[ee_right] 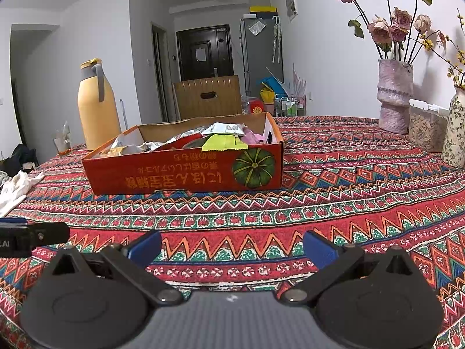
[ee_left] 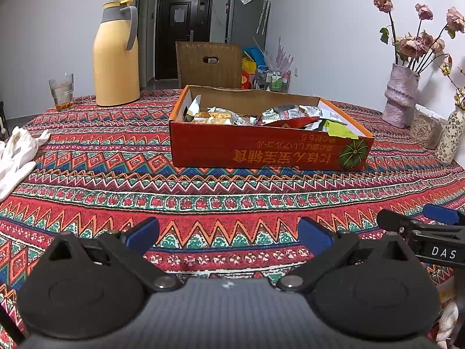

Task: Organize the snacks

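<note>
A shallow red cardboard box [ee_left: 261, 151] [ee_right: 180, 174] with a pumpkin picture stands on the patterned tablecloth, ahead of both grippers. Several snack packets [ee_left: 279, 115] [ee_right: 223, 141] lie heaped inside it, among them a lime-green one [ee_left: 337, 129]. My left gripper [ee_left: 228, 234] is open, low over the cloth, well short of the box, with nothing between its blue pads. My right gripper [ee_right: 232, 245] is open too, equally far back and empty. Each gripper shows at the edge of the other's view.
A yellow thermos jug [ee_left: 116, 55] and a glass [ee_left: 62, 91] stand at the back left. White cloth gloves [ee_left: 16, 157] lie at the left edge. Two flower vases [ee_left: 399, 94] [ee_right: 457, 128] and a clear jar [ee_right: 425, 129] stand on the right. A chair back [ee_left: 208, 64] rises behind the table.
</note>
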A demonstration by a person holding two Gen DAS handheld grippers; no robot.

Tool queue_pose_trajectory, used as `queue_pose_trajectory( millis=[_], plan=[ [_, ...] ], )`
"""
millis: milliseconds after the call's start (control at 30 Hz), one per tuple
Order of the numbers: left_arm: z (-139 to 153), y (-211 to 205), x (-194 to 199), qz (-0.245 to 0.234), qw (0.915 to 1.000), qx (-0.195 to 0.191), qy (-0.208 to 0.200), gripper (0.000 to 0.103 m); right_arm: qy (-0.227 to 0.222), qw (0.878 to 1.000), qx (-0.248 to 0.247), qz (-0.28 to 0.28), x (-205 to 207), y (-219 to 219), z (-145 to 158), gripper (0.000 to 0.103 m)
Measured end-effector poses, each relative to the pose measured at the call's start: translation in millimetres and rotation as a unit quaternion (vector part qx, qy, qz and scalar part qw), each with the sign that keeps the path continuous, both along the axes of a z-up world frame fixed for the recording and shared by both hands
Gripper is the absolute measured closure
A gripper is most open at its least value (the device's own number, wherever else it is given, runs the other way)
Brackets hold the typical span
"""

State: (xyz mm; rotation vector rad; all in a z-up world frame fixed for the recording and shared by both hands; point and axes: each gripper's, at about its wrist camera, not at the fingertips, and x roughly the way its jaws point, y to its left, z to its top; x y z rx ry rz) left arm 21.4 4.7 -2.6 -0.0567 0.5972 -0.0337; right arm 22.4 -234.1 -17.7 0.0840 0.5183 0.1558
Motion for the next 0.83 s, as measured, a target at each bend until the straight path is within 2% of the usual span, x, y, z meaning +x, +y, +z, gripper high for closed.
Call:
queue_pose_trajectory(
  millis=[833],
  plan=[
    [-0.8,-1.4,-0.2,-0.005,1.0000,-0.005,-0.001,0.000,0.001,1.000,0.000,0.000,0.0,-0.1,0.3,0.000]
  ],
)
